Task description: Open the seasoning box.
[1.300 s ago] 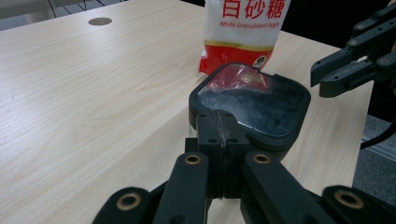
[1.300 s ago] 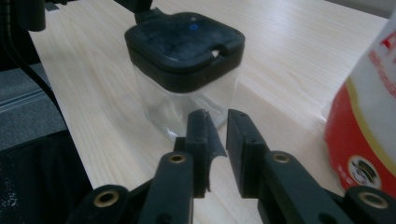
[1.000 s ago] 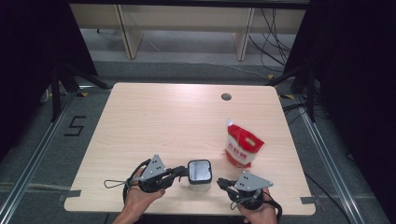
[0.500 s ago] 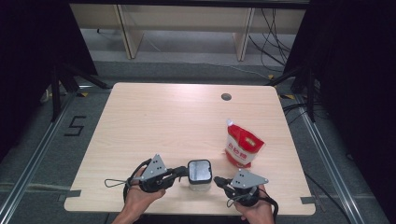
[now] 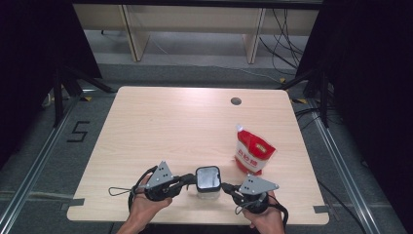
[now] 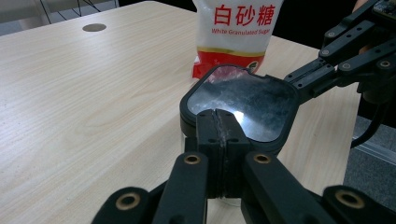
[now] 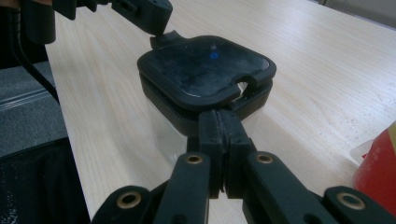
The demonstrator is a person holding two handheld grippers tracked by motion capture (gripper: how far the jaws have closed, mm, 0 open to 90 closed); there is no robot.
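Two grippers, the left gripper (image 5: pixel 189 179) and right gripper (image 5: pixel 227 187), have fingers pressed together, touching opposite edges of the jar's black lid (image 5: pixel 207 177) on the tabletop (image 5: pixel 160 126).

Red-and-white sugar bag (image 5: pixel 254 154) upright on the wooden table (image 5: pixel 160 126)

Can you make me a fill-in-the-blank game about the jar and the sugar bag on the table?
1. The clear container has a lid coloured ____.
2. English words on the red and white bag say White Granulated ____.
3. The left gripper and the right gripper both have their jaws ____.
4. In the high view, the bag lies on the ____ side of the wooden table.

Missing words: black; Sugar; shut; right
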